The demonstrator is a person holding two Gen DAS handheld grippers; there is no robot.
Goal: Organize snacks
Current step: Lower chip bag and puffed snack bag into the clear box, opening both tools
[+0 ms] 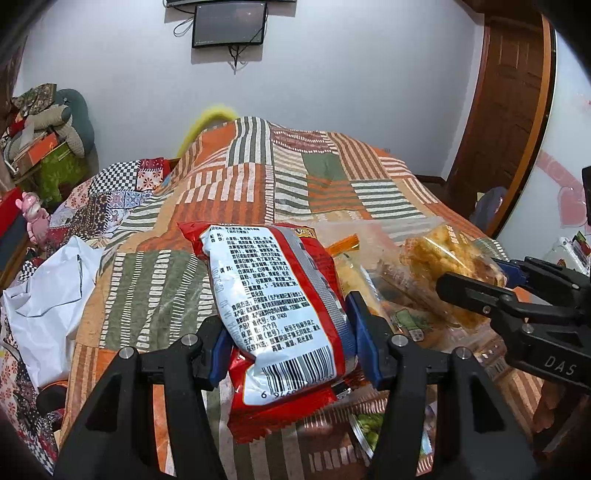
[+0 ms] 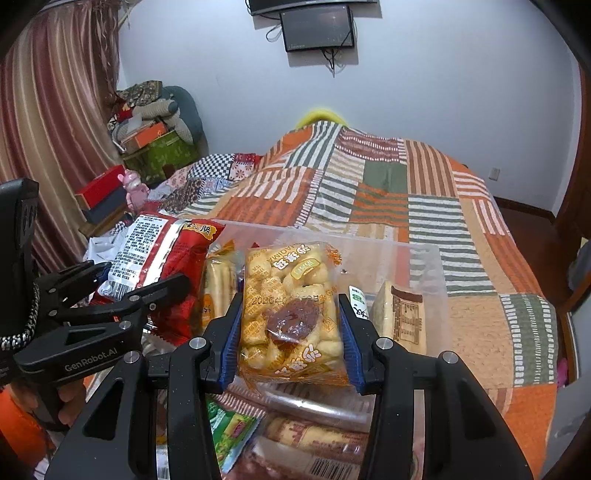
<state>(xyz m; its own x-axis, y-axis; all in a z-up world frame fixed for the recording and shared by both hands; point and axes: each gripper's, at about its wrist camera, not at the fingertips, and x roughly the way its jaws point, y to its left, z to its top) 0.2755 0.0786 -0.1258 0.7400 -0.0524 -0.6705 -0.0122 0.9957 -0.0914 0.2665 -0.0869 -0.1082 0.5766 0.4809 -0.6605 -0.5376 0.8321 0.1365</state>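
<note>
Left wrist view has the left gripper (image 1: 291, 354) clamped on a red instant-noodle packet (image 1: 275, 295), barcode side up, held over the bed's near edge. Over in the right wrist view, the right gripper (image 2: 291, 341) pinches a clear bag of puffed corn snacks (image 2: 291, 314) above the clear plastic bin (image 2: 424, 258) on the patchwork bedspread (image 2: 388, 192).

Home bedroom, patchwork bedspread (image 1: 295, 177), wall screen (image 1: 229, 24), curtain (image 2: 48, 155)
</note>
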